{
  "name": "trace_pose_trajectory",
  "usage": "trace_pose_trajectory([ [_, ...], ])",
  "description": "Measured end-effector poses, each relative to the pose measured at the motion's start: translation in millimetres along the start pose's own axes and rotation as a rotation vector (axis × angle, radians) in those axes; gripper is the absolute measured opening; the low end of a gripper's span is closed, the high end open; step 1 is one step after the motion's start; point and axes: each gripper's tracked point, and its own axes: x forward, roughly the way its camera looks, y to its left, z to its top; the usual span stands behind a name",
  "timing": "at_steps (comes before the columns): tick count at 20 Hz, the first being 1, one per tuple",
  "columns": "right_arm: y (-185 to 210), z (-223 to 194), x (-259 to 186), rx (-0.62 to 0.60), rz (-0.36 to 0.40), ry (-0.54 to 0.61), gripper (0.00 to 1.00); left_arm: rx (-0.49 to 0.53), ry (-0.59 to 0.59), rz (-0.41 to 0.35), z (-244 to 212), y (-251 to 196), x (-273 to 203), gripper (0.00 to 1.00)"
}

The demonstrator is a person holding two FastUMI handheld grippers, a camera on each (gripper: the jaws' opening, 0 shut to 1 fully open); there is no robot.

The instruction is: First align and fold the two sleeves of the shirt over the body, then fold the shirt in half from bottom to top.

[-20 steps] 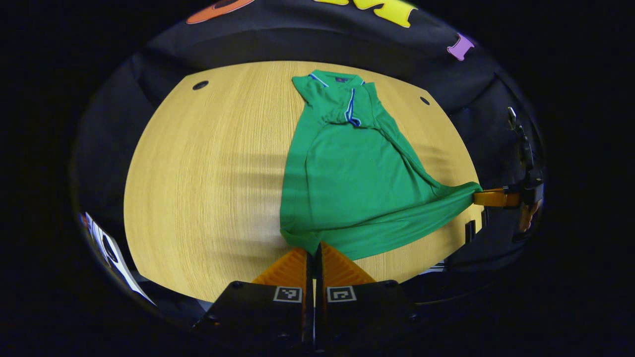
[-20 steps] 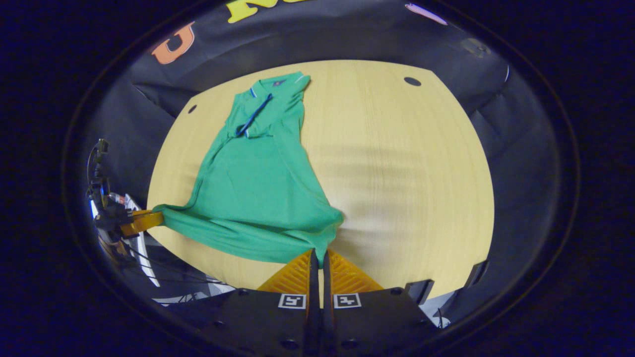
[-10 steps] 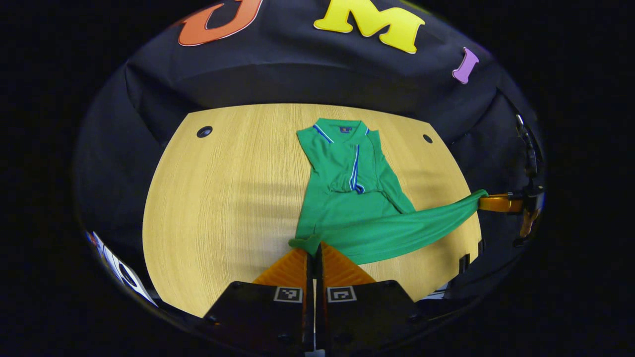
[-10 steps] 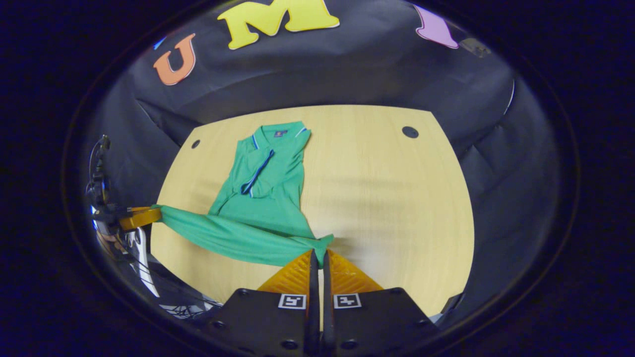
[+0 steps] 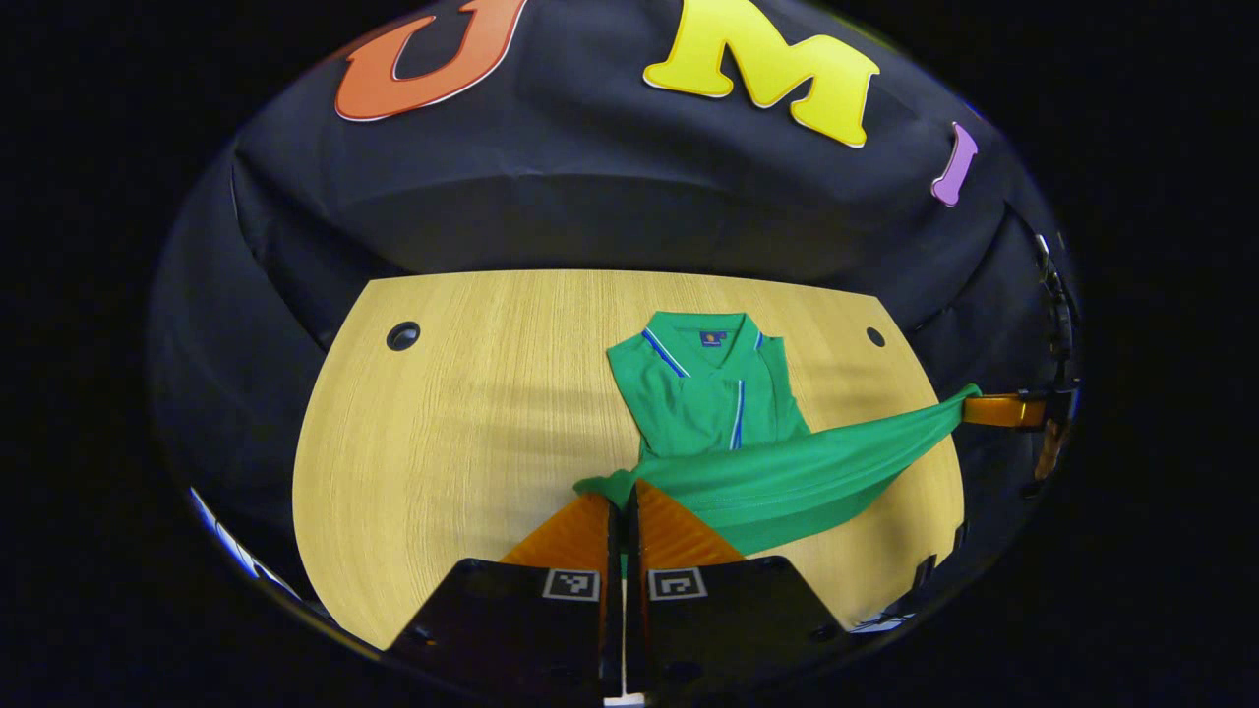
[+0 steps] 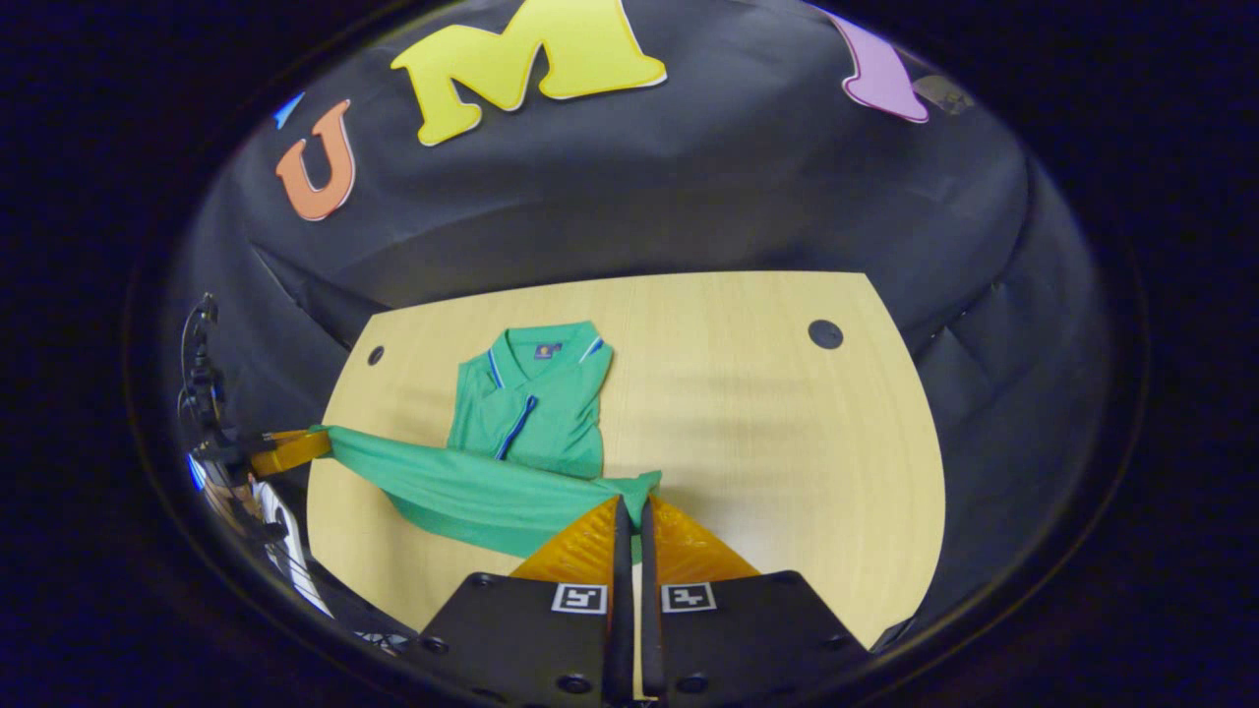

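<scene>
A green polo shirt [image 5: 718, 403] with blue-and-white trim lies collar-far on the wooden table [image 5: 462, 413], its sleeves folded over the body. Its bottom hem [image 5: 787, 477] is lifted off the table and stretched taut between both grippers. My left gripper [image 5: 622, 497] is shut on one hem corner. My right gripper [image 6: 631, 501] is shut on the other corner, and it also appears at the far right of the left gripper view [image 5: 998, 410]. In the right gripper view the shirt [image 6: 536, 413] lies left of centre, with the left gripper [image 6: 285, 447] holding the hem [image 6: 462, 487] at the far left.
The table has round cable holes [image 5: 402, 335] [image 5: 874, 336] near its far corners; one hole [image 6: 824, 333] lies right of the shirt in the right gripper view. Black cloth walls close in the table's far side and flanks. Bare wood [image 6: 787, 442] spreads beside the shirt.
Both grippers have lifted the hem and carried it toward the collar. The lower body has left the table, and less of the flat shirt shows beyond the raised hem.
</scene>
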Motion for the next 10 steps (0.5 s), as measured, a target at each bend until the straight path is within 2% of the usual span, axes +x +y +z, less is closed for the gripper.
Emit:
trace_pose_trajectory([
  [1, 3.0, 9.1, 7.6, 0.001, 0.0, -0.006, 0.09, -0.017, 0.01, 0.004, 2.8, 3.0, 7.4, 0.04],
  [2, 6.7, 16.8, 15.6, -0.002, 0.001, -0.012, 0.06, -0.028, 0.01, 0.004, 9.2, 5.1, 15.9, 0.04],
  [6, 10.8, 41.8, 55.2, -0.002, -0.016, -0.02, 0.06, -0.021, 0.001, 0.019, 31.1, 17.8, 51.4, 0.04],
  [8, 7.0, 52.1, 76.6, 0.002, -0.043, -0.022, 0.09, -0.021, -0.003, 0.024, 42.7, 21.5, 70.0, 0.04],
  [9, 9.9, 57.8, 86.6, 0.013, -0.04, -0.023, 0.06, -0.019, -0.012, 0.024, 49.4, 24.1, 79.1, 0.04],
  [10, 10.3, 63.5, 97.0, 0.025, -0.041, -0.025, 0.08, -0.016, -0.025, 0.033, 56.7, 26.9, 89.0, 0.04],
])
